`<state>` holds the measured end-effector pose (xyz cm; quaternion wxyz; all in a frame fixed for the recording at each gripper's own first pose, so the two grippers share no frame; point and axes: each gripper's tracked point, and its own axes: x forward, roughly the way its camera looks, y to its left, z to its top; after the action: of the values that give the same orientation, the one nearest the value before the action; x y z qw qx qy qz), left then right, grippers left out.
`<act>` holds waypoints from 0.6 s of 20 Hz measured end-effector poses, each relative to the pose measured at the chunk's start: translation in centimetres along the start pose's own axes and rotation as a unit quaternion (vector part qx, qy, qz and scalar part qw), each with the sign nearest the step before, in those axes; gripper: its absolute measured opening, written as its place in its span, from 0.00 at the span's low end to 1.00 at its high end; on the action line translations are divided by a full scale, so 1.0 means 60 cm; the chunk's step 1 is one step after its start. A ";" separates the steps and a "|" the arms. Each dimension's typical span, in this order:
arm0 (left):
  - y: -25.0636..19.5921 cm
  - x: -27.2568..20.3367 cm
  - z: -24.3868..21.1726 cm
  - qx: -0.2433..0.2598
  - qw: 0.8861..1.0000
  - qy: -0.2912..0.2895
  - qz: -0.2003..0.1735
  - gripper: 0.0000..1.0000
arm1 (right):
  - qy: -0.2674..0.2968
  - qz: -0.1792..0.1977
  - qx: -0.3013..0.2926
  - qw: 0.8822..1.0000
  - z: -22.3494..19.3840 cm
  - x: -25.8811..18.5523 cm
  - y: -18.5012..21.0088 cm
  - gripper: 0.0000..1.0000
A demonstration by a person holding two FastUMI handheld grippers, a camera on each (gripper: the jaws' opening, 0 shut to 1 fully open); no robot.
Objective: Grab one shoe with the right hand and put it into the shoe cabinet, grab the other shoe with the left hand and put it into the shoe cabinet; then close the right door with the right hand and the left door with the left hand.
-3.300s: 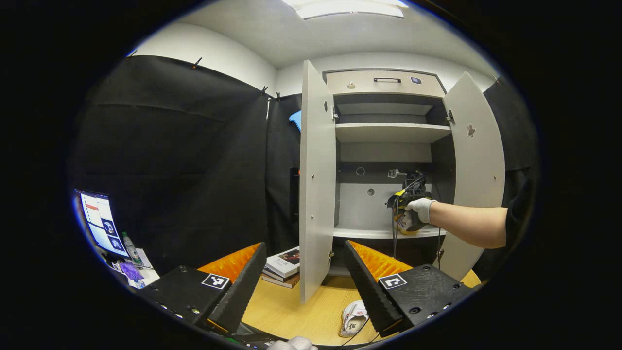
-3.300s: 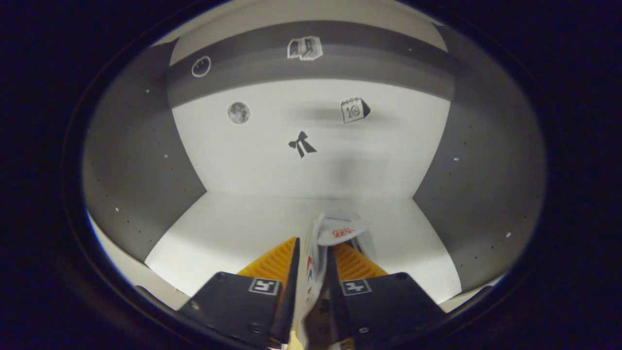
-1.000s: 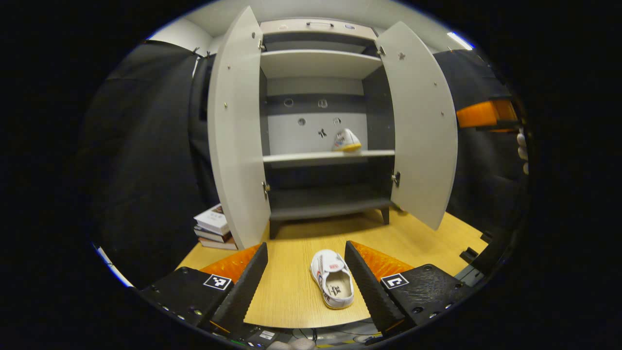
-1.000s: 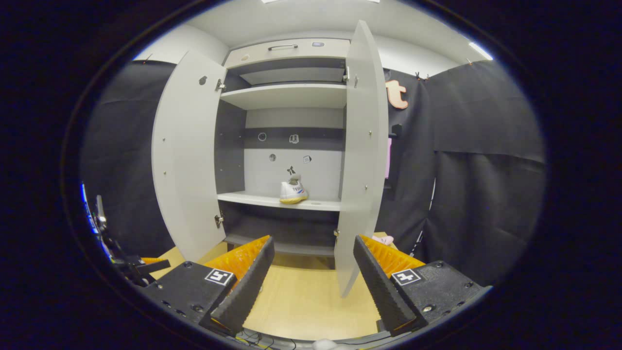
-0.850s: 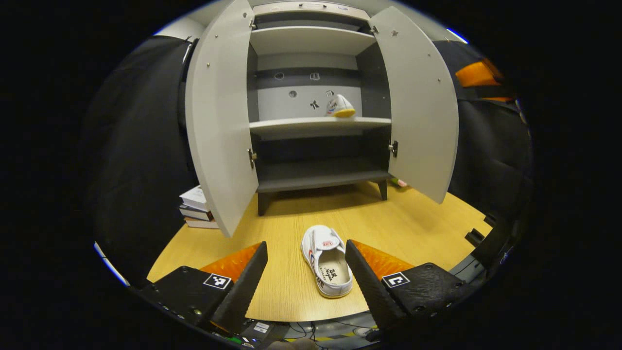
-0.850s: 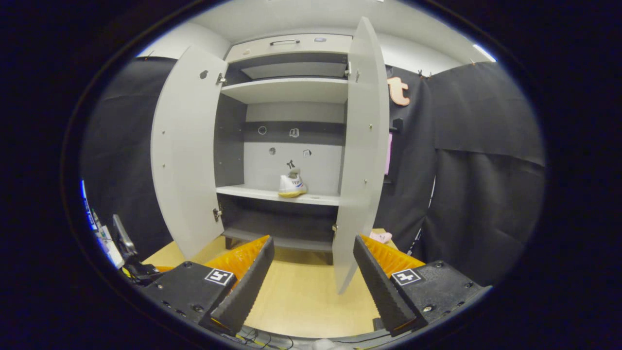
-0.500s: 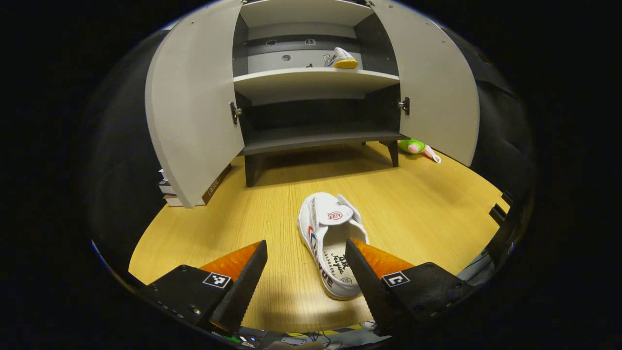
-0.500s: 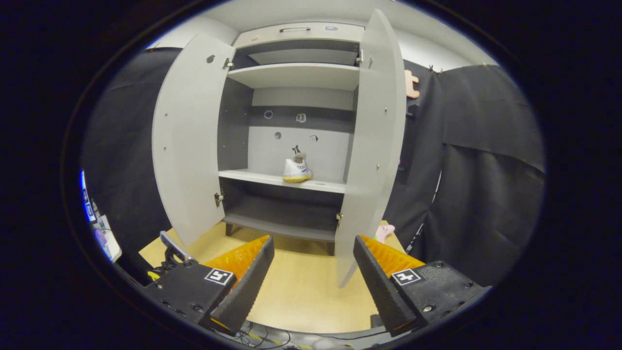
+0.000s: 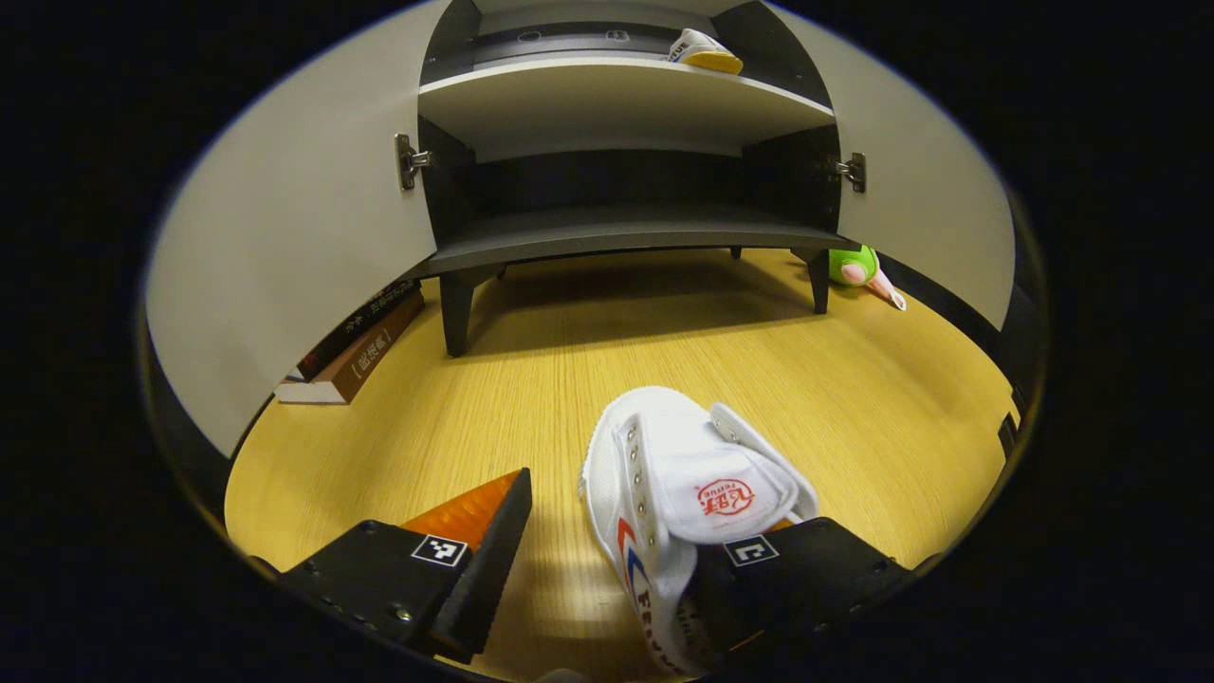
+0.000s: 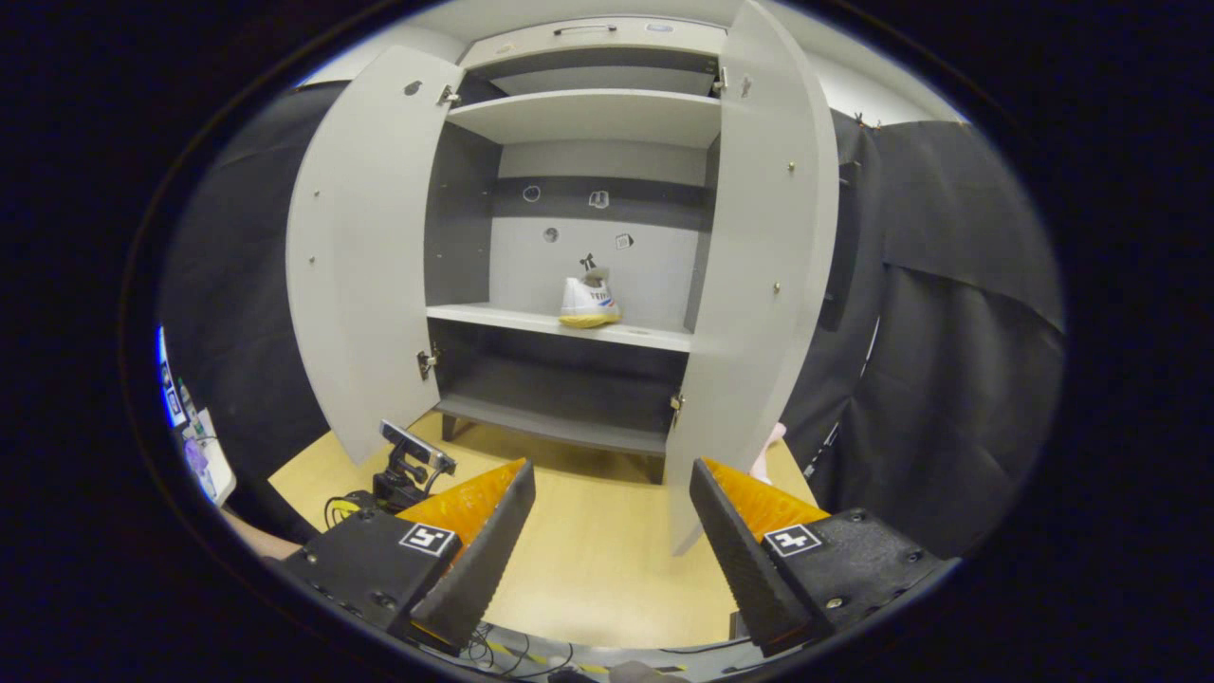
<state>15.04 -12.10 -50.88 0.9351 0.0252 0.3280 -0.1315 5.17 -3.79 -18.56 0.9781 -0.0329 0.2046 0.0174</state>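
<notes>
Straddling shoe [image 9: 685, 493] side, left claw [image 9: 607, 560] low, agape; right claw [image 10: 612, 531] agape, empty.

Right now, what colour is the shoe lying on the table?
White, with a red logo and red and blue side stripes; the shoe shows best in the left gripper view.

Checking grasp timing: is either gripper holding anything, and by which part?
Nothing is held. The left gripper is open, straddling the floor shoe's side wall, one finger inside; the right gripper is open.
</notes>
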 end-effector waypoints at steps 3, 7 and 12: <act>0.009 0.006 0.002 0.028 0.999 0.011 0.019 0.46 | 0.000 -0.003 0.007 1.000 0.004 0.013 -0.011 1.00; 0.021 -0.016 0.012 0.011 0.999 0.033 0.025 0.04 | -0.014 0.003 0.017 1.000 0.025 0.027 -0.013 1.00; 0.027 -0.124 0.153 0.010 0.998 -0.046 0.047 0.04 | -0.043 0.022 0.022 0.999 0.067 0.044 -0.002 1.00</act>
<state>15.49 -10.04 -39.15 0.9541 0.0440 0.2816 -0.0922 9.20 -3.57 -15.96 0.9859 -0.0060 0.1634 0.0360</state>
